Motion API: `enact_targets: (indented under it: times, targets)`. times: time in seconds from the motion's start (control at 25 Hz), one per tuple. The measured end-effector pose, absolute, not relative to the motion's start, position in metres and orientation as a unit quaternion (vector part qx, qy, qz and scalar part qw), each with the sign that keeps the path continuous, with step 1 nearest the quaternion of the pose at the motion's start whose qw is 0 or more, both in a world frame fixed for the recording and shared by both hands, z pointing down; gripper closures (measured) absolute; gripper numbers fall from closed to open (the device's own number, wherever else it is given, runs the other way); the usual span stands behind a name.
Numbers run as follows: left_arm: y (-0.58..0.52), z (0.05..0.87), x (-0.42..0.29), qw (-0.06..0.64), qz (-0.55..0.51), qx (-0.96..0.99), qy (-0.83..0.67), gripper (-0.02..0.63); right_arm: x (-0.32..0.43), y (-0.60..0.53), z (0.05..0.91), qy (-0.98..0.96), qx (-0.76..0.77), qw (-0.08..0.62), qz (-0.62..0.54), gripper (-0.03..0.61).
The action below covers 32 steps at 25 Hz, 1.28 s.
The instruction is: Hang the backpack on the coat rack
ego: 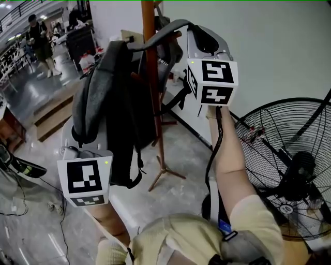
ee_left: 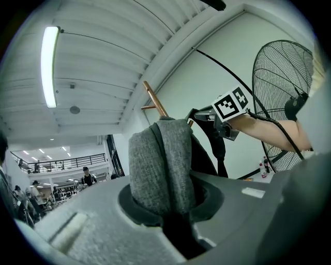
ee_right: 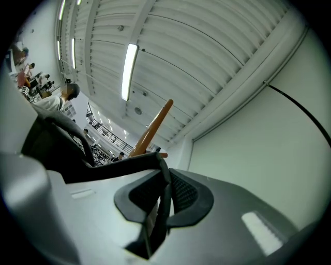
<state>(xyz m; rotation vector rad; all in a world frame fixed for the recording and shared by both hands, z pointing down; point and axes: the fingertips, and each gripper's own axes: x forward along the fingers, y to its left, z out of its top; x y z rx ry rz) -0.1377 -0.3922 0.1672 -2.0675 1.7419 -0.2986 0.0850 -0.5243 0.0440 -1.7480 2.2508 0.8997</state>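
Grey backpack [ego: 90,98], with left gripper [ee_left: 168,204] jaws clamping its fabric and right gripper [ee_right: 158,207] jaws nipping its thin strap [ee_right: 111,164], is possibly risking slipping past the coat rack [ego: 148,15] peg.

Industrial hall: ribbed ceiling [ee_left: 129,52], tube light [ee_left: 50,67], mezzanine railing [ee_left: 67,164], big floor fan [ego: 295,171].

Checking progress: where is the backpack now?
Head view, left of centre: the backpack is held against the coat rack pole, the left gripper shut on its lower part, the right gripper on its strap.
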Motion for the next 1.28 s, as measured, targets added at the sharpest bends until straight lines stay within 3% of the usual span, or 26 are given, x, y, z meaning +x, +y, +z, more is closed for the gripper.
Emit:
enact_targets:
  times: [0.48,1.28]
  targets:
    - [-0.389,0.197,-0.134,0.178,-0.100,-0.761,0.615,0.531,0.080,-0.537,0.066,0.780,-0.566,0.105,0.245,0.543]
    - [-0.385,0.248,-0.113,0.142,-0.071,-0.786,0.598,0.508,0.069,-0.543,0.075,0.772,-0.565,0.105,0.272,0.541]
